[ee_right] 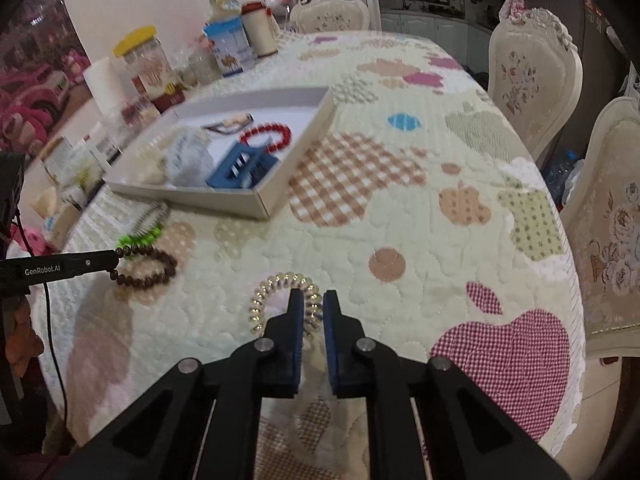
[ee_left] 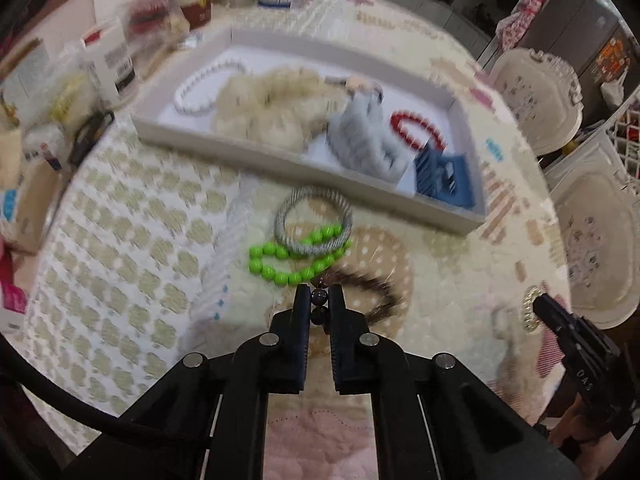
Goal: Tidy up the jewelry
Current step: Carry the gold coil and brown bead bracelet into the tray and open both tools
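My left gripper (ee_left: 319, 293) is shut on the dark brown bead bracelet (ee_left: 320, 298), which trails right over the cloth and also shows in the right wrist view (ee_right: 148, 270). Just beyond lie a green bead bracelet (ee_left: 280, 258) and a grey woven bangle (ee_left: 314, 224). The white box (ee_left: 280, 160) behind holds a white bead bracelet (ee_left: 200, 88), a red bead bracelet (ee_left: 416, 128), a cream scrunchie (ee_left: 264, 108) and hair clips. My right gripper (ee_right: 312, 300) is shut on a clear spiral hair tie (ee_right: 280, 286) on the cloth.
Jars, bottles and packets (ee_right: 224, 48) crowd the table's far left edge. Ornate cream chairs (ee_right: 532, 80) stand along the right side. The quilted patterned tablecloth (ee_right: 400, 208) covers the round table.
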Demonstrator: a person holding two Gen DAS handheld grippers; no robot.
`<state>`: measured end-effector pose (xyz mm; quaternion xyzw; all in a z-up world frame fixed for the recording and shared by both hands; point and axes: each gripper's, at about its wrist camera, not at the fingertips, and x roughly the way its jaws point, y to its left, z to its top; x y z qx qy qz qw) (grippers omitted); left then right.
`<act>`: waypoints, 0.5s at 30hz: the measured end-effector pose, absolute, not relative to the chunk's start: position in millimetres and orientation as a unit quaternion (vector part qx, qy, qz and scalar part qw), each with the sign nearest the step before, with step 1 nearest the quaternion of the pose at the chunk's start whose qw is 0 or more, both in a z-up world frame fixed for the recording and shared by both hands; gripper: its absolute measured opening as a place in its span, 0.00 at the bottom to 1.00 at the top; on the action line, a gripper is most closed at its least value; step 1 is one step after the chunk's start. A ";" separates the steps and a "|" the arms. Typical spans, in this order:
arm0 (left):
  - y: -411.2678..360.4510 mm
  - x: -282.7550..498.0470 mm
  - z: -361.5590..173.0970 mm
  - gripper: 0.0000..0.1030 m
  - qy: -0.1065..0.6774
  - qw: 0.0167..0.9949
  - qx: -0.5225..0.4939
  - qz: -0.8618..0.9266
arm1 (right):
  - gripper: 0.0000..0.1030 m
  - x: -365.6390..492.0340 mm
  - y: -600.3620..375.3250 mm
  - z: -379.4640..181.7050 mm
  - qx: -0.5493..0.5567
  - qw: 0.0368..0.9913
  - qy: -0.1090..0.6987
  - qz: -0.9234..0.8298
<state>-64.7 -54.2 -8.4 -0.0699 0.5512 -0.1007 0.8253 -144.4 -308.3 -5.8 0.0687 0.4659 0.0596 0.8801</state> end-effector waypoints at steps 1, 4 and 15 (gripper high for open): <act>-52.9 -64.2 -2.9 0.07 0.547 0.828 -0.070 -0.101 | 0.09 -144.3 -307.9 -2.1 0.071 0.882 0.462 0.063; -49.0 -66.1 19.2 0.07 0.531 0.838 -0.073 -0.103 | 0.09 -144.8 -304.8 11.9 0.074 0.887 0.450 0.072; -35.1 -48.2 85.3 0.07 0.471 0.877 -0.044 -0.082 | 0.09 -132.8 -286.8 51.4 0.073 0.900 0.417 0.109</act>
